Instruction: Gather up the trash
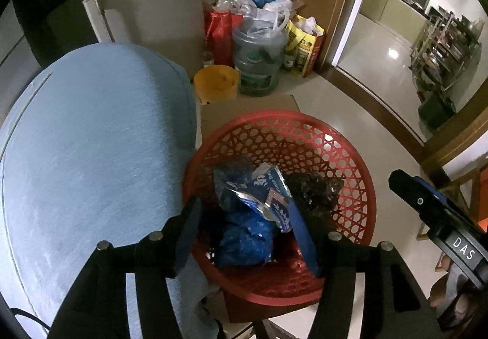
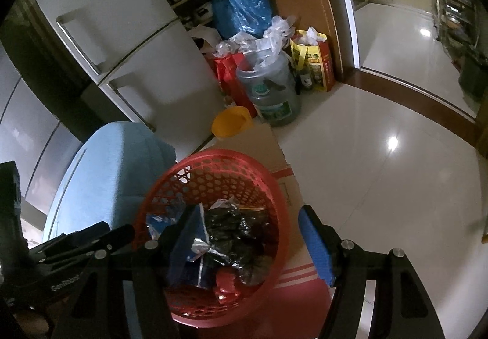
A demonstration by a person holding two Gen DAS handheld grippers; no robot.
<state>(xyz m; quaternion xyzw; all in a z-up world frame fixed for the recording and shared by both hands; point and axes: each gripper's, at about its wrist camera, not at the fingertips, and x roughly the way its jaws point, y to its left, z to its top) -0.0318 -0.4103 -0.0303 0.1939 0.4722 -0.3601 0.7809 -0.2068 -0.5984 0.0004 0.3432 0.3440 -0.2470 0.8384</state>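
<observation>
Drop step: left gripper released over red perforated plastic basket, right gripper released too; next, fetch more trash.

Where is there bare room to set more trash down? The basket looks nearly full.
Free: the red basket's far mesh side, beyond the black bag, and bare tile floor to its right. Crowded: the fridge corner around the water jug.
</observation>
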